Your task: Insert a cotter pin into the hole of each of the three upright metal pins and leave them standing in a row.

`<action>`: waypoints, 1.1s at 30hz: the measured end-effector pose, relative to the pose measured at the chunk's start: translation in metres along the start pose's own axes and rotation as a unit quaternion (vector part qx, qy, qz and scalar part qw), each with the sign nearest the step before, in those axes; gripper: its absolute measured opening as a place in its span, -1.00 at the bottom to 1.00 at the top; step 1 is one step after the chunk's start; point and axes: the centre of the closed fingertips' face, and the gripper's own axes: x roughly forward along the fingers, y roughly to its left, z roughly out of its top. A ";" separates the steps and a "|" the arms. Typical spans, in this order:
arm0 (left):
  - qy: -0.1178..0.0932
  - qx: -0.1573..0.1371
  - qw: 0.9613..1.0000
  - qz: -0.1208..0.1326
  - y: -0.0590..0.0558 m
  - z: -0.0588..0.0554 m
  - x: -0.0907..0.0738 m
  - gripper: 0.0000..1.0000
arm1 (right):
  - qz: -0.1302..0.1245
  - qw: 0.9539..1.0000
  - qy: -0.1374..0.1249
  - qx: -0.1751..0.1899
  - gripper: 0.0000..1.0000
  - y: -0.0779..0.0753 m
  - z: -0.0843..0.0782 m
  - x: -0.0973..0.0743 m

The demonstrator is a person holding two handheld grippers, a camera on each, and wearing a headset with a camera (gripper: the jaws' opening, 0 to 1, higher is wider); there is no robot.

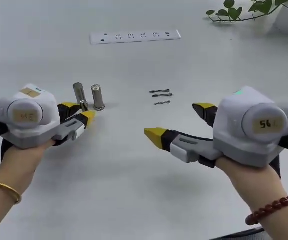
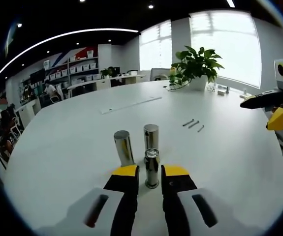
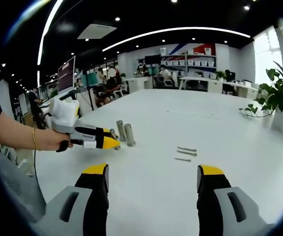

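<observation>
left gripper (image 1: 80, 110): jaws straddle the front pin (image 2: 152, 162), nearly closed. The gap is too slim to tell whether it is pinched or just bracketed.
right gripper (image 1: 179, 119): jaws wide apart, holding nothing, hovering over the bench (image 1: 133, 190) well short of the cotter pins (image 1: 161, 95).
front pin: small upright steel pin with a flanged foot, standing on the bench between the left jaws.
back pins (image 2: 124, 146): two taller cylinders, upright, just behind the front pin, side by side.
cotter pins: three, lying flat in a stack of rows, mid-bench, well apart from the pins.
pin handling: likely solid, stiff and smooth, so slippery. A narrow foot means it tips easily. Grip low on the shaft and keep the hole clear.
cotter handling: likely thin, light wire that lies flat and is hard to pick up. Pinch at the looped head and leave the legs free to feed.
risk: knocking over the back pins.
</observation>
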 end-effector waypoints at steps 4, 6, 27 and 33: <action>-0.001 -0.006 1.000 0.001 0.000 -0.001 0.002 -0.77 | -0.003 1.000 -0.002 0.008 0.42 -0.001 0.001 0.002; 0.000 -0.008 1.000 -0.001 -0.001 -0.001 0.003 -0.84 | -0.003 1.000 -0.003 0.008 0.42 -0.001 0.002 0.003; 0.009 -0.023 0.999 0.022 -0.021 -0.004 0.004 -0.88 | -0.005 1.000 -0.014 0.014 0.44 0.001 0.006 -0.001; 0.013 -0.027 0.999 0.027 -0.032 -0.005 0.006 -0.88 | -0.002 1.000 -0.018 0.014 0.43 0.004 0.009 -0.004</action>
